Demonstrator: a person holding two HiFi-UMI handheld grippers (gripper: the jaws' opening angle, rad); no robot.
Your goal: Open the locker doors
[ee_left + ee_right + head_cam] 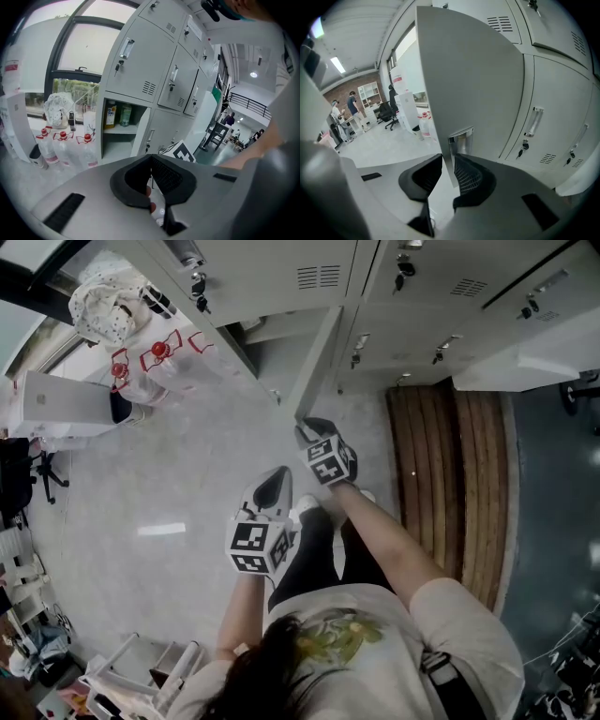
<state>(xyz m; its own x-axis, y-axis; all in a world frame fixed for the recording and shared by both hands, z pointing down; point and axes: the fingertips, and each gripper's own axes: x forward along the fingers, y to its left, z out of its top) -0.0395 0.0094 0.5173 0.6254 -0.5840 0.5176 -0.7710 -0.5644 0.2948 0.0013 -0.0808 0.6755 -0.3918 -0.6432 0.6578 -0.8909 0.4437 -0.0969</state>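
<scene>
A bank of grey lockers (281,277) runs along the top of the head view. One lower locker door (319,357) stands swung out towards me. My right gripper (314,426) is at that door's free edge. In the right gripper view its jaws sit on either side of the door (468,75), just below the recessed metal handle (461,139), shut on the edge. My left gripper (275,479) hangs lower and to the left, shut and holding nothing. The left gripper view looks past the left gripper (151,161) into the open compartment (117,140), which holds bottles (111,116).
A wooden bench (450,474) stands right of the lockers. Packs of water bottles (155,357), a white panel (61,399) and a black chair (42,474) sit at the left. A white rack (141,667) is at the bottom left. People (351,105) stand far off.
</scene>
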